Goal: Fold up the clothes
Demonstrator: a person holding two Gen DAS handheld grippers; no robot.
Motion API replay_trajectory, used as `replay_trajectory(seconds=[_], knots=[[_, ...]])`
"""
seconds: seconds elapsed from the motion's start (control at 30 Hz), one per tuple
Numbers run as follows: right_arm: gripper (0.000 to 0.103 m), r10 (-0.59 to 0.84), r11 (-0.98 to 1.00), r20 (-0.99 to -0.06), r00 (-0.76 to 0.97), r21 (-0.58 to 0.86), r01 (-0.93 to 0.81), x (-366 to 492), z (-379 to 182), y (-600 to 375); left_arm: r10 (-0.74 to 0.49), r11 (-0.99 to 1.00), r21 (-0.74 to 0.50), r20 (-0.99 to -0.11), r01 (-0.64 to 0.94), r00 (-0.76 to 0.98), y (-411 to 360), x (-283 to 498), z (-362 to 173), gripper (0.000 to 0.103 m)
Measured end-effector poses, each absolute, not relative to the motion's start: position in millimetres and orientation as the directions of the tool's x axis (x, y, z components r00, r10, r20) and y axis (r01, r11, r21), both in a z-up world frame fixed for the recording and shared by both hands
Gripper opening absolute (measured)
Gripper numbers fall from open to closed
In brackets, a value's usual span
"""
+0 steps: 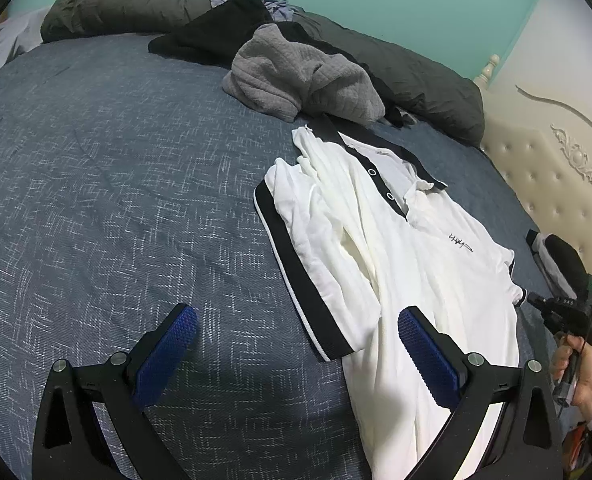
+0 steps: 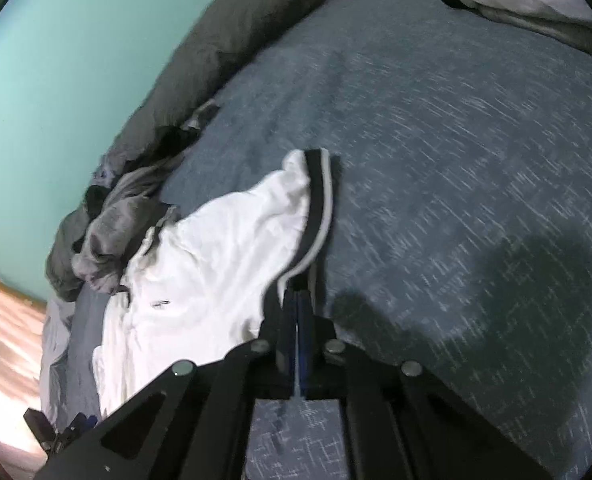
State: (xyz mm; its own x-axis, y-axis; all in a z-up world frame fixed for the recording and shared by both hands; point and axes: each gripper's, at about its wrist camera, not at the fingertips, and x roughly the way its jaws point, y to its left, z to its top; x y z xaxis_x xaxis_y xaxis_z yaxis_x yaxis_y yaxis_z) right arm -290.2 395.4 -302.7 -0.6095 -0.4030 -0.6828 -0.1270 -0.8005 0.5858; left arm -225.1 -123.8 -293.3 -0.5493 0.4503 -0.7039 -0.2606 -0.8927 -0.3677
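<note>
A white polo shirt (image 1: 396,248) with black trim was laid face up on the blue bed cover (image 1: 95,184), collar toward the heap of other clothes; one sleeve was seen turned in over the chest, its black cuff band (image 1: 300,276) lying across the body, as would suit a fold along the shirt's length. The left gripper (image 1: 298,354) was held low over the near edge of the shirt with its jaws wide apart and nothing between them, one blue pad above the bed cover and the other above white cloth; it was judged to be placed for a grasp there. The right gripper (image 2: 298,312) was seen with its jaws closed on the shirt's black-banded edge, the cloth being lifted clear of the bed; blur in that view suggested motion. A crumpled grey knitted garment (image 1: 304,76) and a black garment (image 1: 215,36) were left near the dark pillows (image 1: 416,72), apart from the shirt.
</note>
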Motion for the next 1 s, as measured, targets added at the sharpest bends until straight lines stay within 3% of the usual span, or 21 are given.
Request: replay_trajectory(seconds=[0.03, 0.07, 0.1, 0.13, 0.23, 0.33, 0.4, 0.47, 1.0], knots=[[0.004, -0.414, -0.795, -0.675, -0.611, 0.595, -0.119, -291.1, -302.4, 394.7, 0.45, -0.893, -0.367, -0.704, -0.26, -0.549, -123.6, -225.0, -293.5, 0.103], [0.015, -0.425, -0.789, -0.667, -0.612, 0.605, -0.111, -291.9, -302.2, 393.9, 0.449, -0.893, -0.367, -0.705, -0.26, -0.549, -123.4, -224.9, -293.6, 0.103], [0.039, -0.436, -0.782, -0.659, -0.614, 0.614, -0.104, -292.8, -301.9, 393.2, 0.45, -0.893, -0.368, -0.705, -0.26, -0.548, -123.4, -225.0, -293.8, 0.103], [0.044, -0.437, -0.786, -0.663, -0.607, 0.61, -0.1, -294.3, -302.7, 390.2, 0.451, -0.892, -0.369, -0.705, -0.26, -0.548, -122.9, -224.8, -293.9, 0.103], [0.045, -0.445, -0.8, -0.671, -0.593, 0.596, -0.073, -299.1, -303.9, 381.6, 0.45, -0.893, -0.368, -0.704, -0.26, -0.549, -123.0, -224.8, -293.3, 0.103], [0.029, -0.44, -0.81, -0.681, -0.586, 0.582, -0.068, -304.5, -306.6, 374.4, 0.45, -0.893, -0.371, -0.703, -0.255, -0.551, -124.8, -225.2, -293.2, 0.103], [0.011, -0.427, -0.824, -0.692, -0.583, 0.563, -0.065, -307.0, -308.0, 370.6, 0.45, -0.893, -0.373, -0.703, -0.253, -0.551, -125.2, -225.2, -293.6, 0.103], [0.004, -0.407, -0.833, -0.703, -0.583, 0.547, -0.078, -306.4, -307.9, 371.6, 0.451, -0.892, -0.374, -0.703, -0.253, -0.55, -125.8, -225.6, -293.5, 0.103], [0.001, -0.337, -0.851, -0.764, -0.55, 0.498, -0.17, -292.8, -322.3, 405.2, 0.449, -0.893, -0.373, -0.706, -0.252, -0.547, -126.6, -227.9, -294.4, 0.103]])
